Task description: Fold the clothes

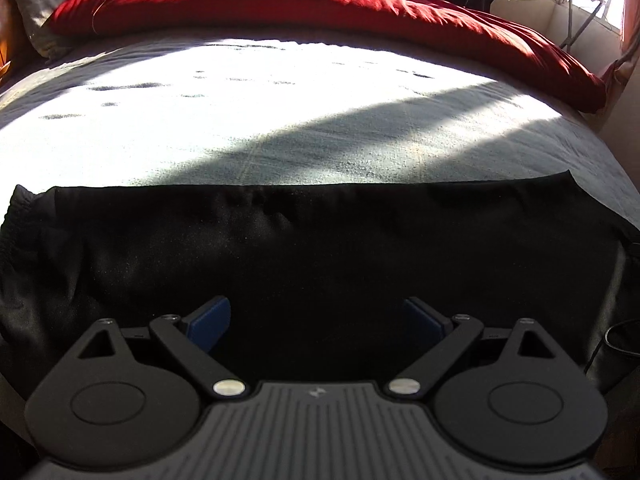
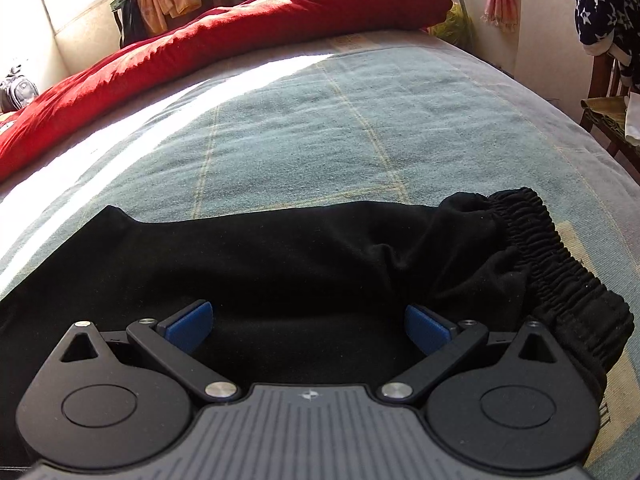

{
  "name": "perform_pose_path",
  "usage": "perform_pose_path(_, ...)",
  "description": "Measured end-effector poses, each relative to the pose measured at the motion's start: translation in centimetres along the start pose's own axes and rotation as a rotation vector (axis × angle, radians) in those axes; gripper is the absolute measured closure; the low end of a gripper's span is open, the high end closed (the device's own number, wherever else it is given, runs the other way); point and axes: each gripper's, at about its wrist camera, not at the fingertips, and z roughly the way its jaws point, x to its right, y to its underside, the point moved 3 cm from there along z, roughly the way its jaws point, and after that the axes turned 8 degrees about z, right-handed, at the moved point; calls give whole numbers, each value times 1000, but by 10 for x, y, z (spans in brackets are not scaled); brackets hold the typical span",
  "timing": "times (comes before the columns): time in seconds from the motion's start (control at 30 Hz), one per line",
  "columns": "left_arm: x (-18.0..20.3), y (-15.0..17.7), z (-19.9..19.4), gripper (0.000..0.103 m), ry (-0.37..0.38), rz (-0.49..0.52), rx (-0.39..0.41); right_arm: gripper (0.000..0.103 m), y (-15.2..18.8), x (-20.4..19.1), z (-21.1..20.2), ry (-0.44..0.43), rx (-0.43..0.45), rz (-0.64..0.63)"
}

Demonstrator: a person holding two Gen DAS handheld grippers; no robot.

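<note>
A black pair of trousers (image 1: 304, 248) lies flat across the near part of the bed, stretching from edge to edge in the left wrist view. Its gathered elastic waistband (image 2: 560, 264) shows at the right in the right wrist view, with the black trousers (image 2: 280, 256) spreading left from it. My left gripper (image 1: 318, 320) hovers open over the dark cloth, blue pads (image 1: 212, 320) wide apart with nothing between them. My right gripper (image 2: 308, 322) is open too, low over the fabric just left of the waistband, blue pads (image 2: 424, 326) apart and holding nothing.
The bed has a pale blue-grey cover (image 1: 280, 112), sunlit beyond the trousers. A red duvet (image 1: 280, 4) is bunched along the far side. A grey pillow (image 1: 36, 12) lies far left. Hanging clothes (image 2: 168, 4), a wooden chair (image 2: 608, 108) and a drying rack (image 1: 576, 20) surround the bed.
</note>
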Motion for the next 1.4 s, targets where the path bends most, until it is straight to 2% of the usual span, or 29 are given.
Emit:
perform_pose_path(0.2,-9,18,3,10,-15,-15,-47,0,2,-6,-8,25,12,11)
perform_pose_path(0.47,-22,43,-4,10,19,32,0,0,24,-19,-46,3,58,-29)
perform_pose_path(0.6,-21,52,-6,8,33,93,40,0,46,-13,-44,58,27,-29)
perform_pose_path(0.73,-20,60,-17,8,54,148,91,0,65,-10,-50,80,61,-58)
perform_pose_path(0.8,-21,62,-30,8,56,180,144,0,70,-14,-63,64,98,-62)
perform_pose_path(0.93,-27,67,-51,8,41,222,244,0,80,-45,-87,-55,147,-121)
perform_pose_path(1.03,-31,74,-48,8,56,225,261,0,95,-73,-89,-107,146,-203)
perform_pose_path(1.1,-37,82,-40,8,70,203,233,0,111,-86,-80,-121,114,-240)
perform_pose_path(1.2,-48,98,-35,8,71,167,204,0,132,-89,-69,-90,69,-270)
perform_pose_path(1.27,-48,95,-45,8,89,178,240,0,139,-91,-76,-62,93,-287)
perform_pose_path(1.4,-48,85,-63,8,125,196,311,0,138,-114,-96,-155,118,-266)
